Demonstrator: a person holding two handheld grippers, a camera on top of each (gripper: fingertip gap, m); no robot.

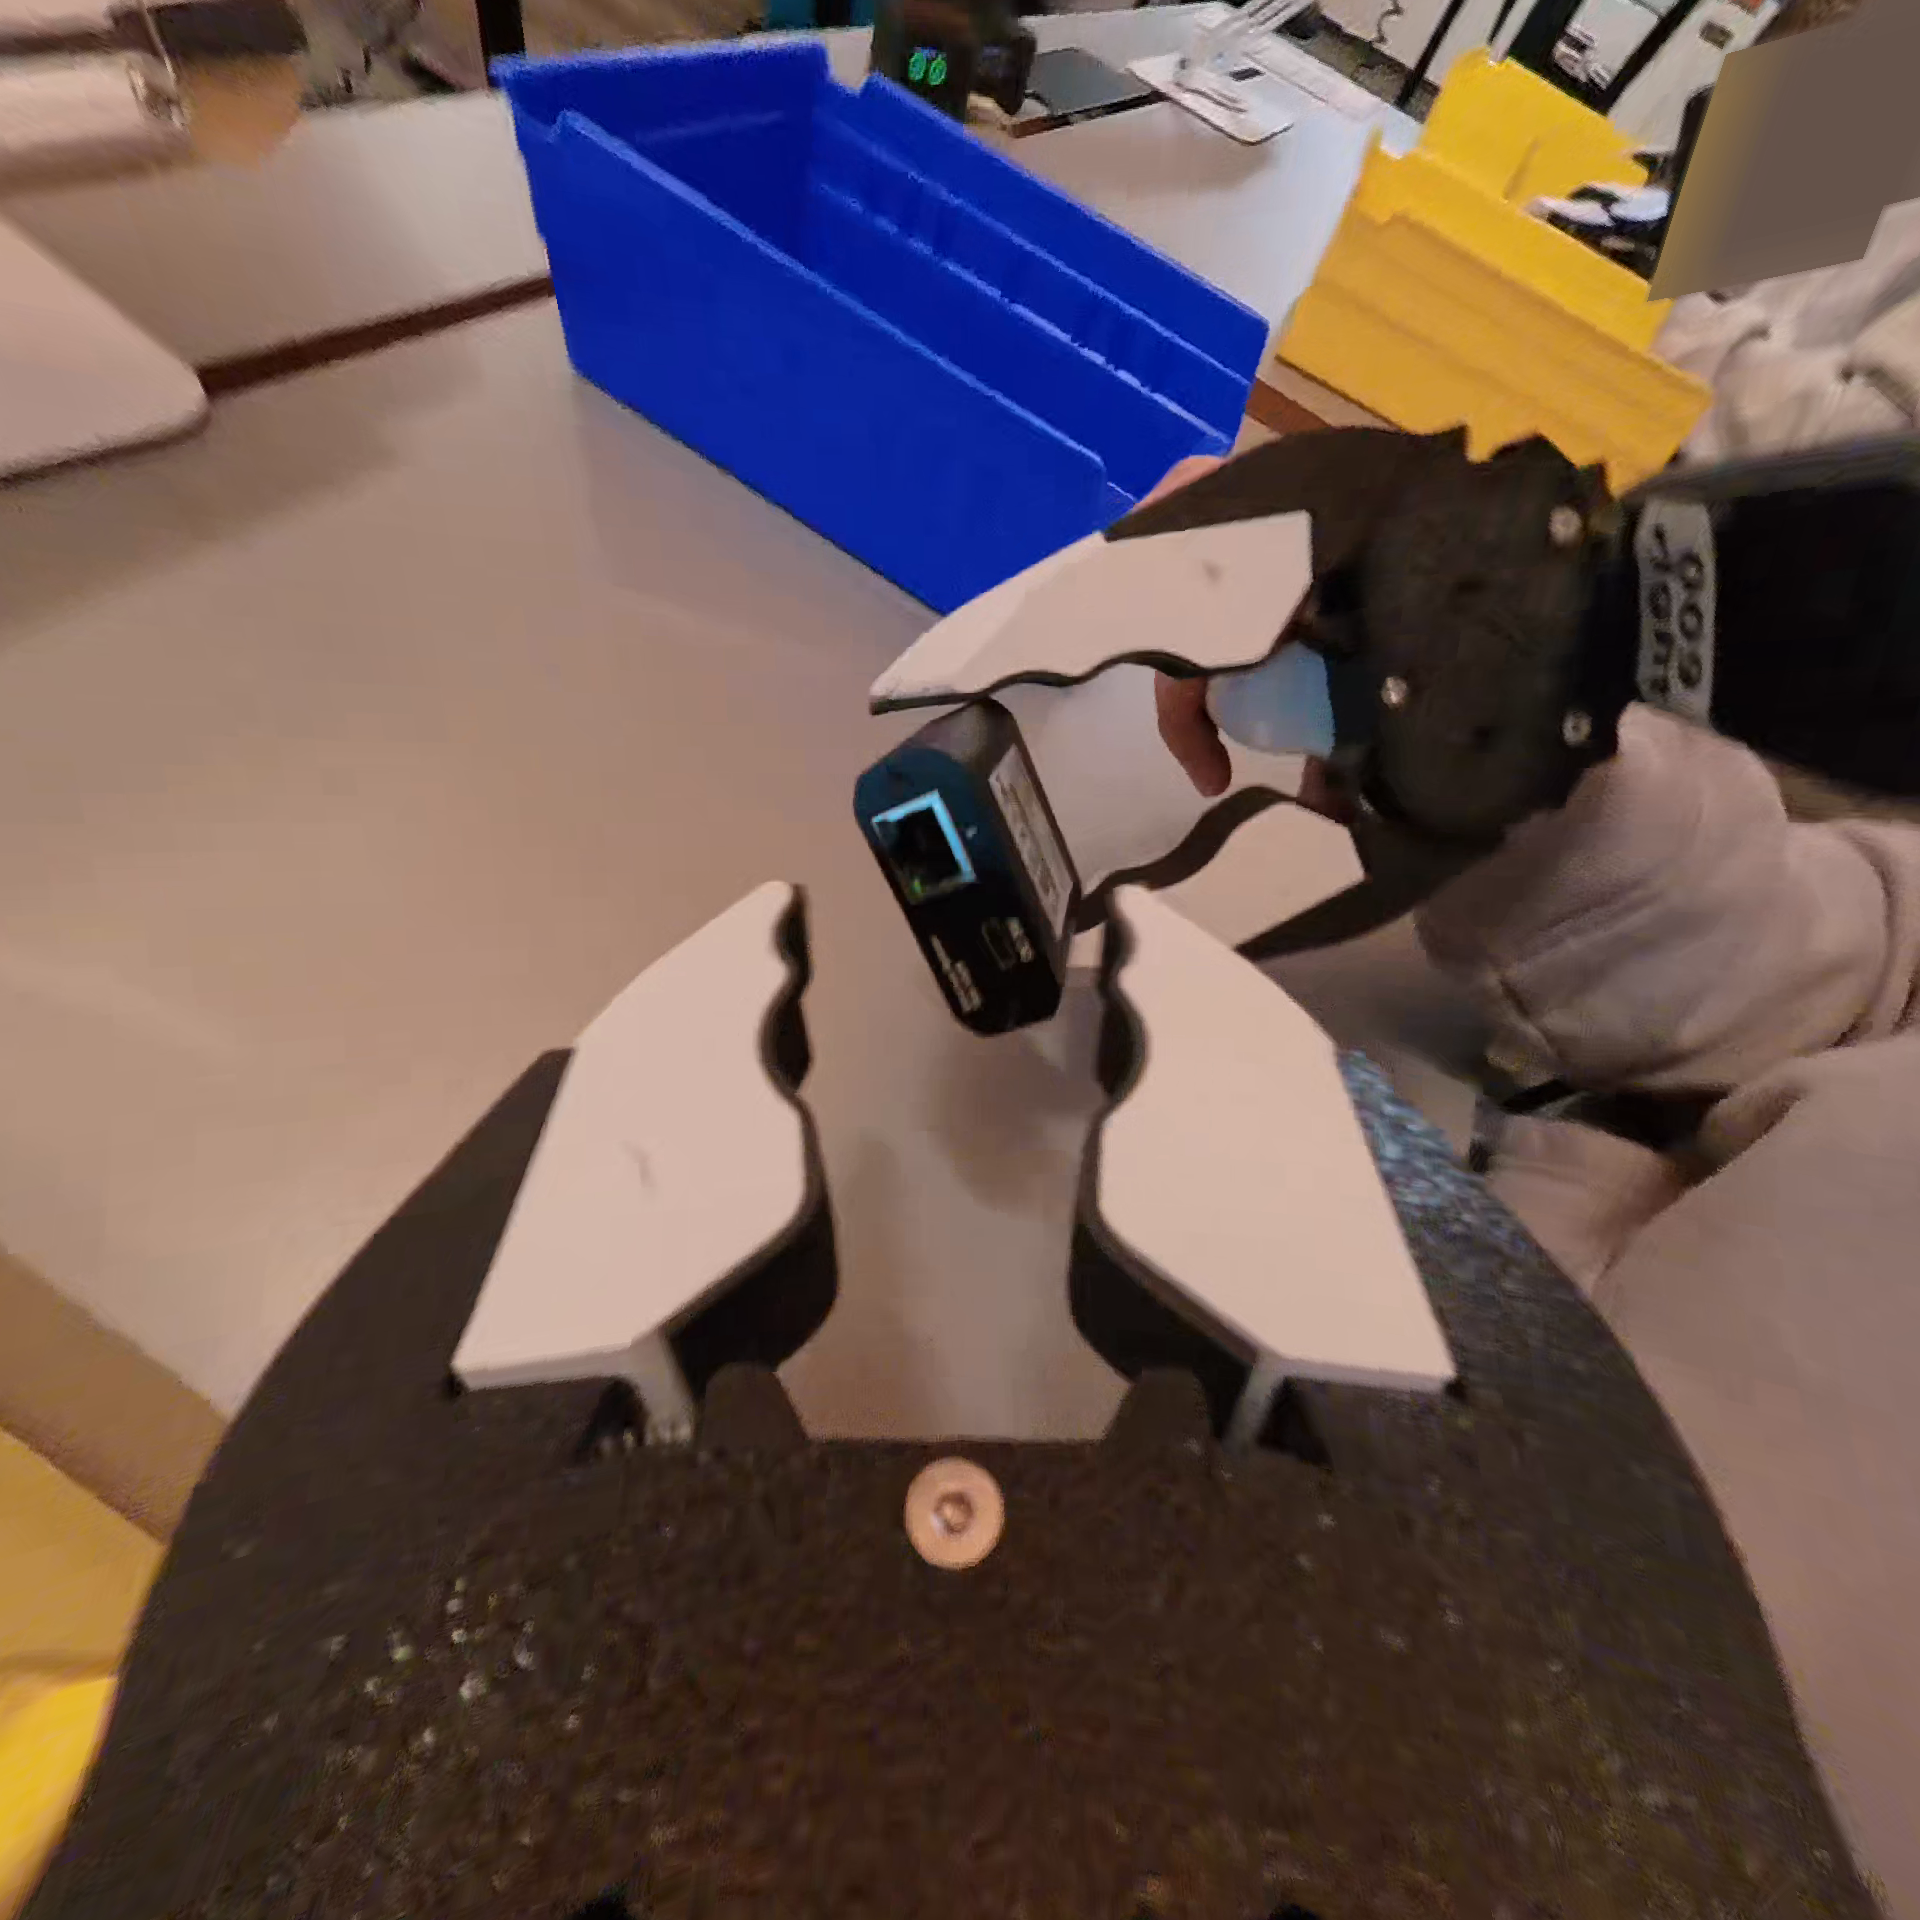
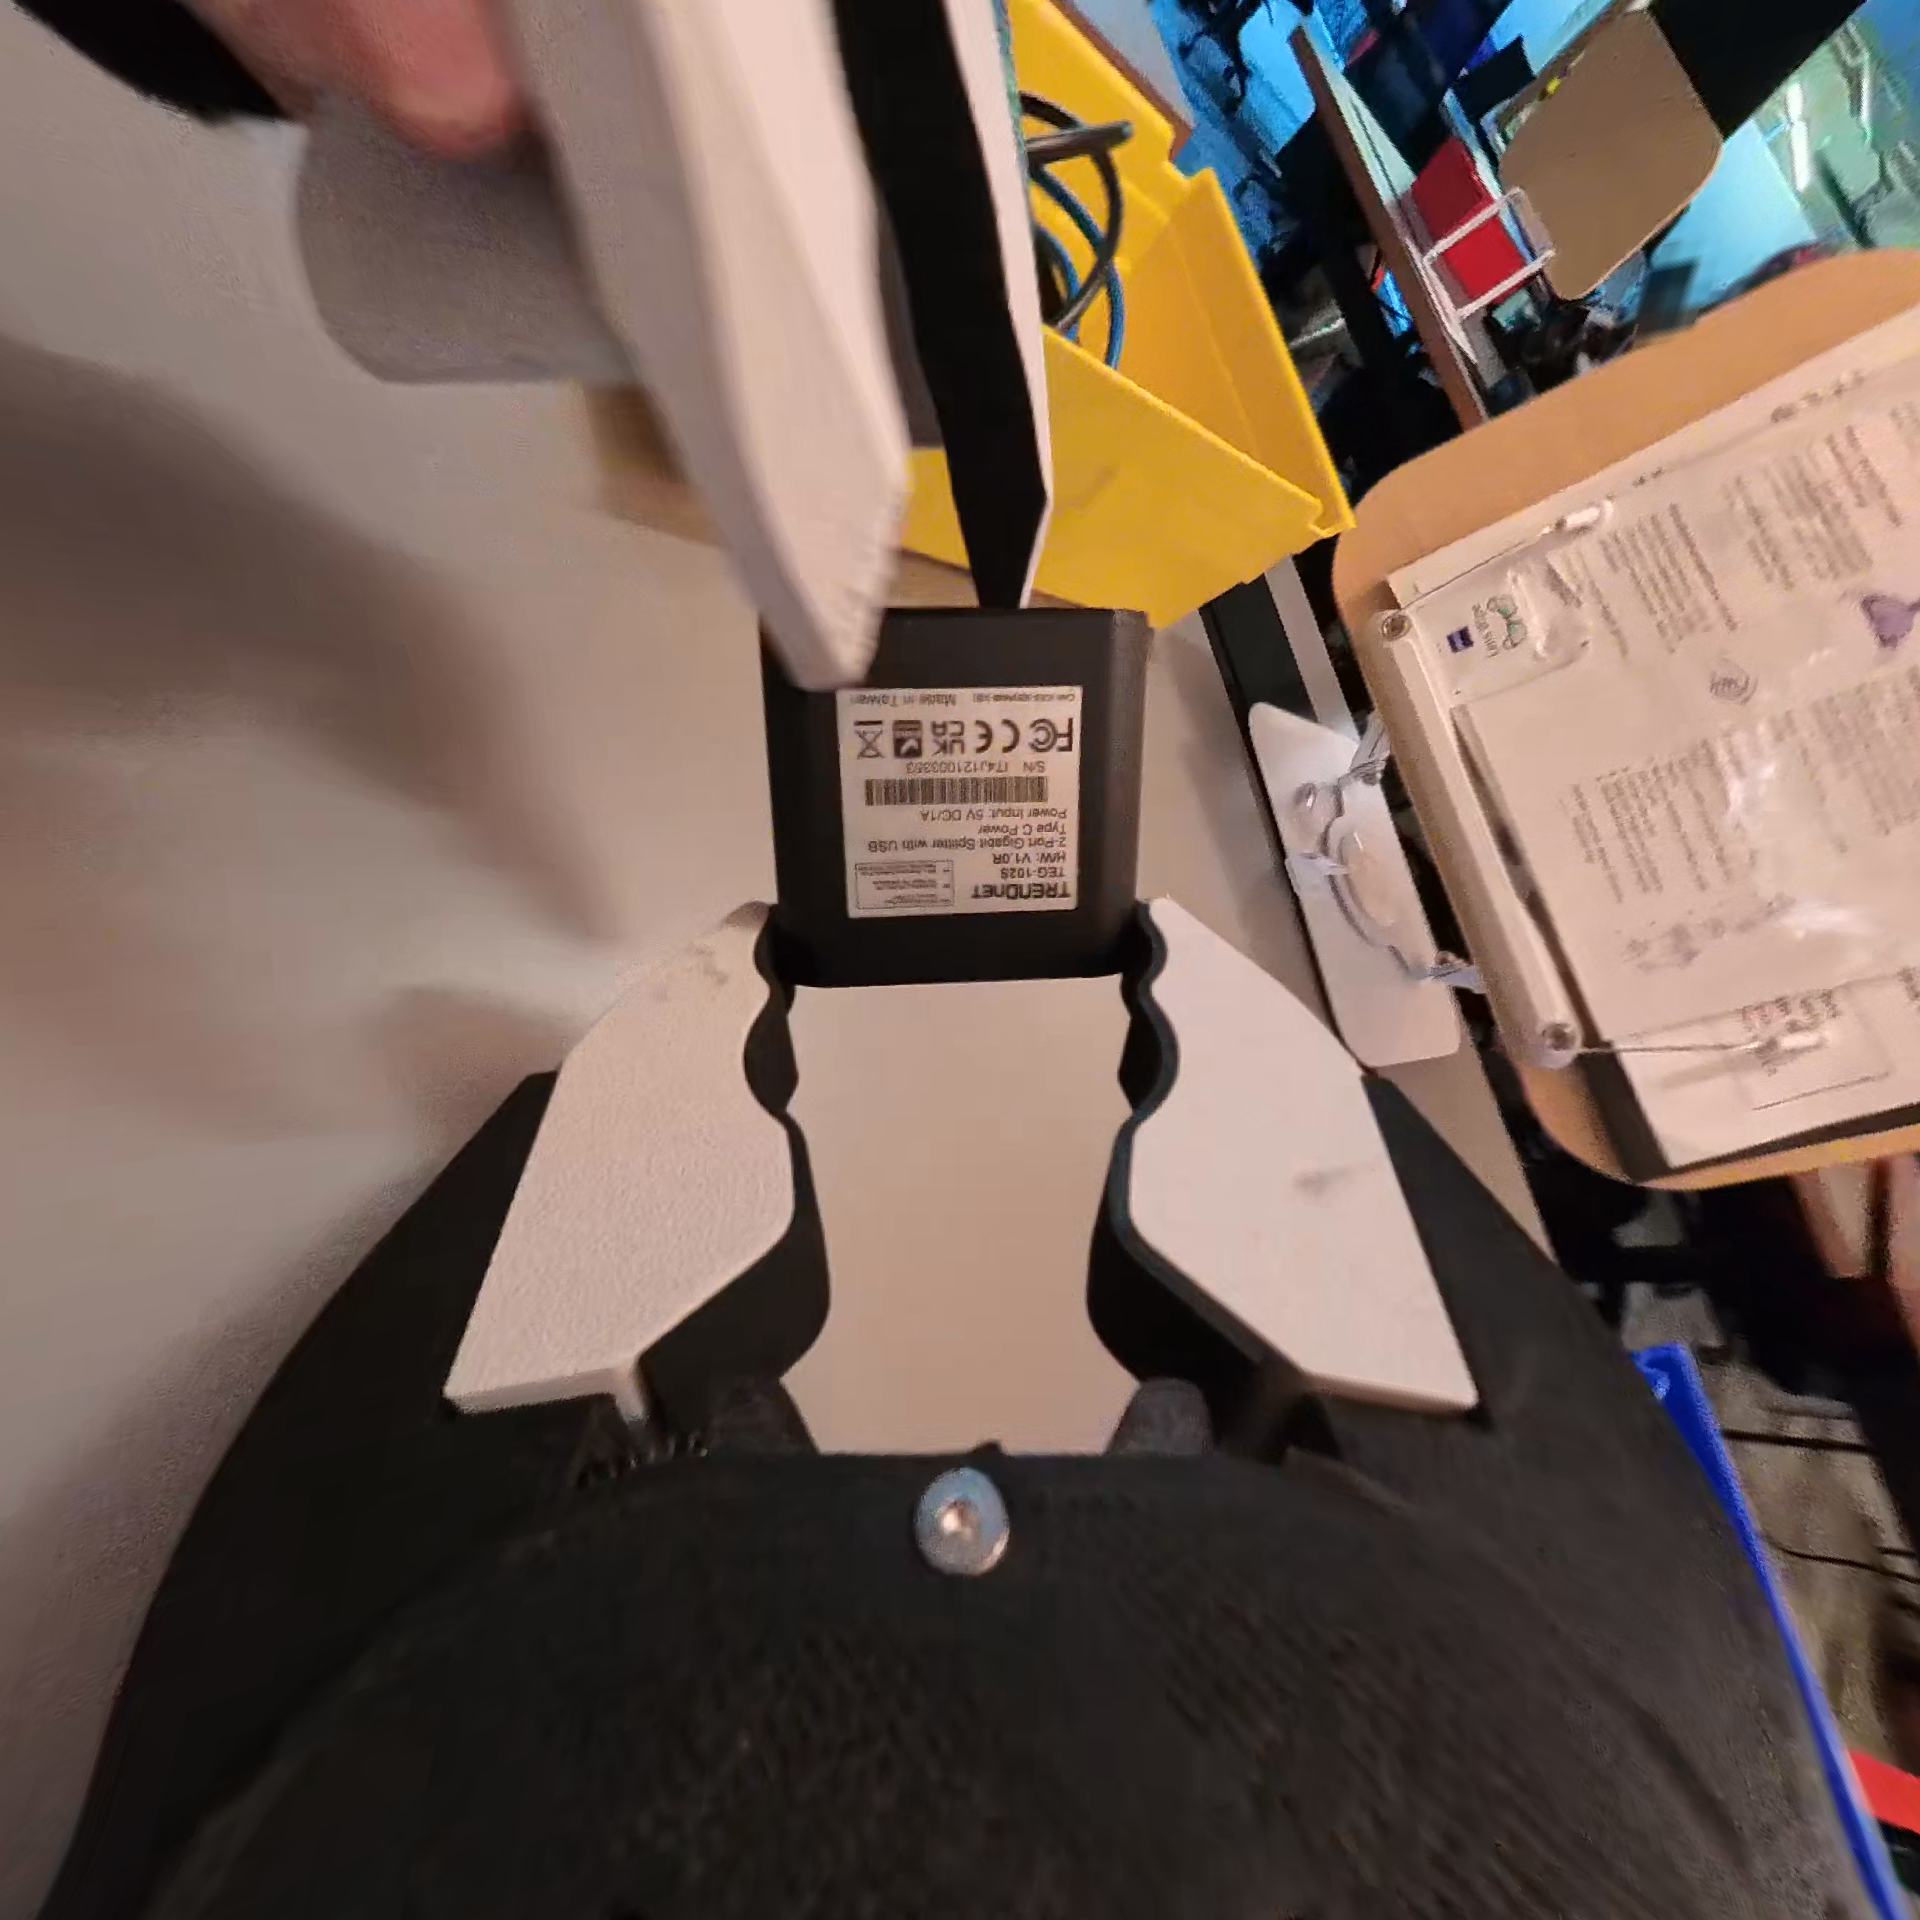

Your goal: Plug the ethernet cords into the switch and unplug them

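The switch (image 1: 966, 873) is a small black box with one port on its end face and a white label on its side (image 2: 961, 800). My right gripper (image 2: 956, 925) is shut on the switch's near end and holds it in the air above the table. In the left wrist view the right gripper (image 1: 987, 805) reaches in from the right. My left gripper (image 1: 956, 909) is open and empty, its fingertips just short of the switch's port end. From the right wrist view it (image 2: 925, 634) comes down from above onto the switch's far end. Blue and black cords (image 2: 1091, 239) lie in a yellow bin (image 2: 1164, 436).
A blue bin (image 1: 883, 281) stands on the grey table (image 1: 416, 727) behind the switch. The yellow bin (image 1: 1455, 291) stands to its right. A board with papers (image 2: 1662, 779) stands at the right. A person's sleeve (image 1: 1662, 883) holds the right gripper. The gap from one gripper's tips to the other's is roughly 5 centimeters.
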